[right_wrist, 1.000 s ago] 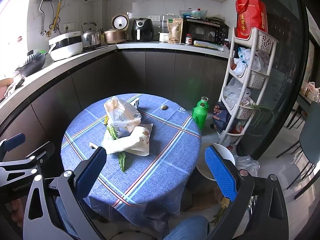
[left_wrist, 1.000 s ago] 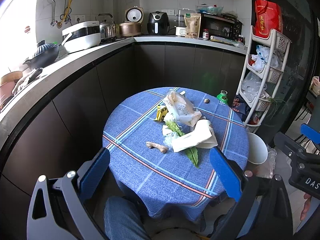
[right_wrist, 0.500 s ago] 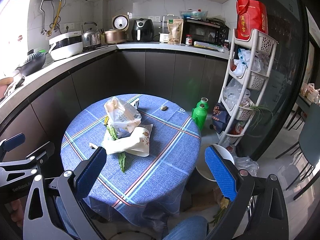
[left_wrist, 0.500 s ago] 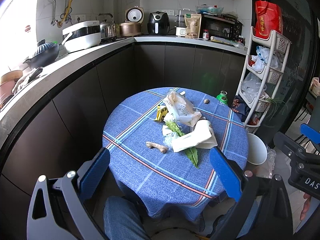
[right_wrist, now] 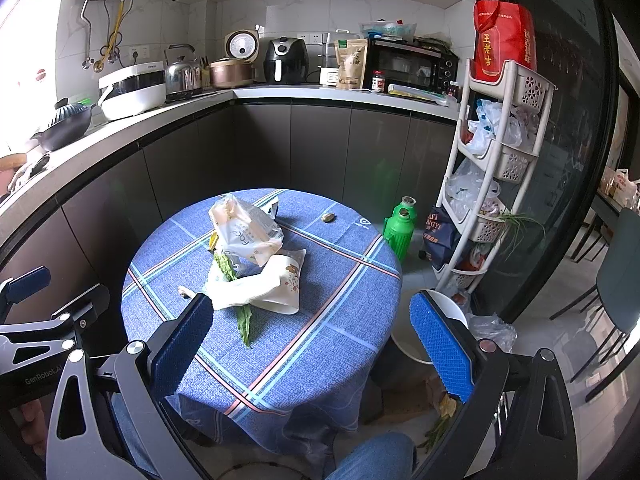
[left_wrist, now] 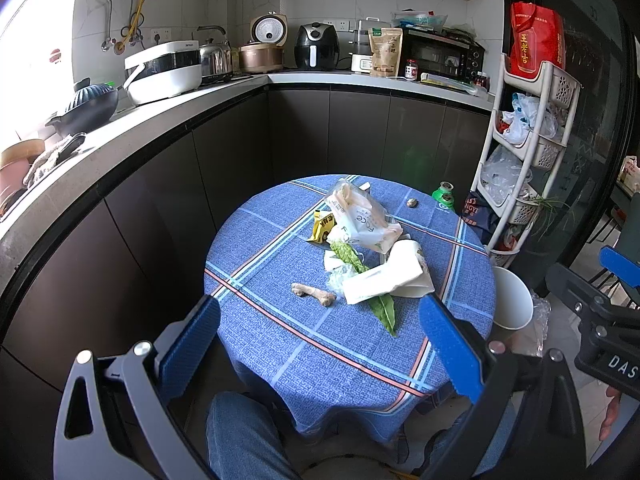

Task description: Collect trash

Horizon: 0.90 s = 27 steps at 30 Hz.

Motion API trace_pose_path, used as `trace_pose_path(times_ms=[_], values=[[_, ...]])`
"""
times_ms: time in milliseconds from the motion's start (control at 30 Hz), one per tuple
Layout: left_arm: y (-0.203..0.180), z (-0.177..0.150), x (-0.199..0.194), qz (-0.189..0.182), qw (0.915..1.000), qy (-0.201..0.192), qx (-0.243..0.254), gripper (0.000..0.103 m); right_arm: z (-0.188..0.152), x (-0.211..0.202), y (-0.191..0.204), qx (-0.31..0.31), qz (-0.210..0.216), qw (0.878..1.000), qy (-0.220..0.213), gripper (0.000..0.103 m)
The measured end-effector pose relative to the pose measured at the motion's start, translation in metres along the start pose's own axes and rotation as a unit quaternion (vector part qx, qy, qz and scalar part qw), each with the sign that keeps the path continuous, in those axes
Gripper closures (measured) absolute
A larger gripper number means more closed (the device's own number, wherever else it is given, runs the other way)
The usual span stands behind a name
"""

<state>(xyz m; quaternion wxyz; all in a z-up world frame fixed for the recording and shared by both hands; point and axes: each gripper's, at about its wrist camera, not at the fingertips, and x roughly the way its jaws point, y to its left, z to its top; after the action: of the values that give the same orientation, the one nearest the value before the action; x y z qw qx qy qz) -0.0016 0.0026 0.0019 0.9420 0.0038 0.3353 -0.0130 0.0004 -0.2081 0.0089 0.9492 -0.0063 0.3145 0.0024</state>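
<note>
A kitchen corner, a round blue-checked tabletop (left_wrist: 280,344) ahead of my fingers. Nothing has shifted in the last second: both my left gripper (left_wrist: 320,344) and right gripper (right_wrist: 320,344) hover spread, empty. The trash pile (left_wrist: 372,256) waits untouched beyond them, so collecting hasn't begun.

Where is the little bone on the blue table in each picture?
Left wrist view: the bone lies in plain sight near the middle of the picture, on the tablecloth just left of the white paper bag.
Right wrist view: only its tip peeks out, left of centre, beside the gripper's left finger.
Shared landmark: the long green leaf poking out from under the white paper bag.
</note>
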Motion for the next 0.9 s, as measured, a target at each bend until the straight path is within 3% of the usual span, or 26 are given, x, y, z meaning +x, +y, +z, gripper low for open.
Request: trace_pose_path(times_ms=[900], values=[[-0.0019,0.0012,-0.0051,-0.002,1.0000,0.001,0.000,0.004,0.0013,-0.0010,0.0012,-0.001,-0.002,1.000,0.002,0.009]])
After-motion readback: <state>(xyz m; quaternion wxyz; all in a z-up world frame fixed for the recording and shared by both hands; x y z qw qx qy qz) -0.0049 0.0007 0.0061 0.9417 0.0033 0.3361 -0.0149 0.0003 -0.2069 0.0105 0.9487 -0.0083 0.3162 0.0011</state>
